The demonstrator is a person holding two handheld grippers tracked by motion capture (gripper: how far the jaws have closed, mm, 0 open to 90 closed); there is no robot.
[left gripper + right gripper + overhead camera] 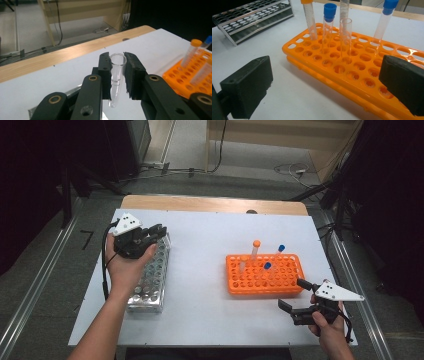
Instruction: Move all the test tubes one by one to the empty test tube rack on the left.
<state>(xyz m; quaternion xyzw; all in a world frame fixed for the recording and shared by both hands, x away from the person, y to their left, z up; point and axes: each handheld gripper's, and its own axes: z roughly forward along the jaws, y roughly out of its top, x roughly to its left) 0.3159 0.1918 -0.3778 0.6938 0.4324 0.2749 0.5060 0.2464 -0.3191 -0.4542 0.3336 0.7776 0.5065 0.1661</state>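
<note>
My left gripper [117, 72] is shut on a clear uncapped tube [116, 80], held upright with its rounded tip hanging free. In the high view the left gripper [159, 231] sits over the far end of the metal rack [150, 285]. The orange rack [265, 275] holds an orange-capped tube [255, 251], two blue-capped tubes [279, 252] and clear uncapped ones [345, 40]. My right gripper [292, 295] stands open at the rack's near right corner; its pads [249, 87] flank the orange rack [352, 72] with nothing between them.
The white table top [200, 250] ends in a wooden strip [215, 204] at the far side. Cables lie on the floor beyond it. Bare table lies between the two racks. The metal rack [249, 20] shows at the upper left of the right gripper view.
</note>
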